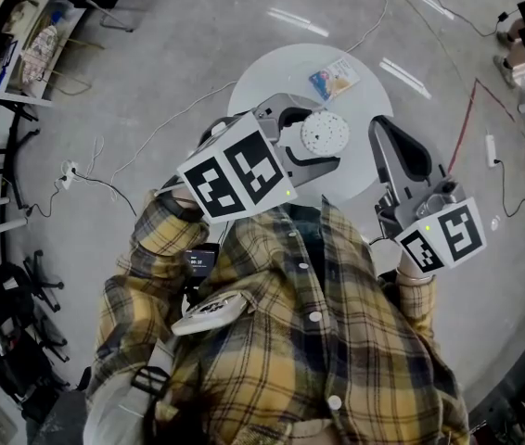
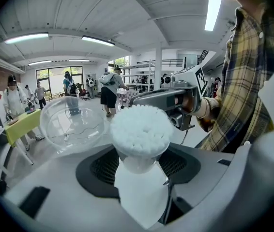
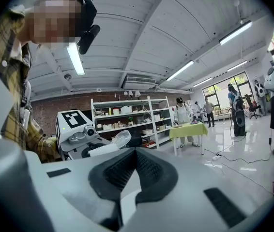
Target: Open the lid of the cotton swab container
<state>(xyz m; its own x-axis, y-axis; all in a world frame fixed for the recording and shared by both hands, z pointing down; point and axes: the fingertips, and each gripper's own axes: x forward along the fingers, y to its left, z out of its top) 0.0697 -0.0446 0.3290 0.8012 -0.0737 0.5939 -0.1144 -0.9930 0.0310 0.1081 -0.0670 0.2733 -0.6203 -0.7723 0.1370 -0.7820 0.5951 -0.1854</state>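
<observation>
The left gripper [image 2: 139, 178] has its fingers [image 2: 98, 168] spread wide and pinching the clear body of the cotton swab container [image 2: 138, 161], with the swabs exposed on top. Its domed lid [image 2: 71, 124] hangs flipped open to one side. Just beside it, the right gripper [image 3: 129, 178] has its fingers [image 3: 159, 170] pressed together on nothing. The round white tabletop [image 1: 262, 82] lies beyond.

No lettering is legible; the print on the small packet [image 1: 334, 79] is too blurred.

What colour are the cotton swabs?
The cotton swabs are white; the left gripper view shows them best.
</observation>
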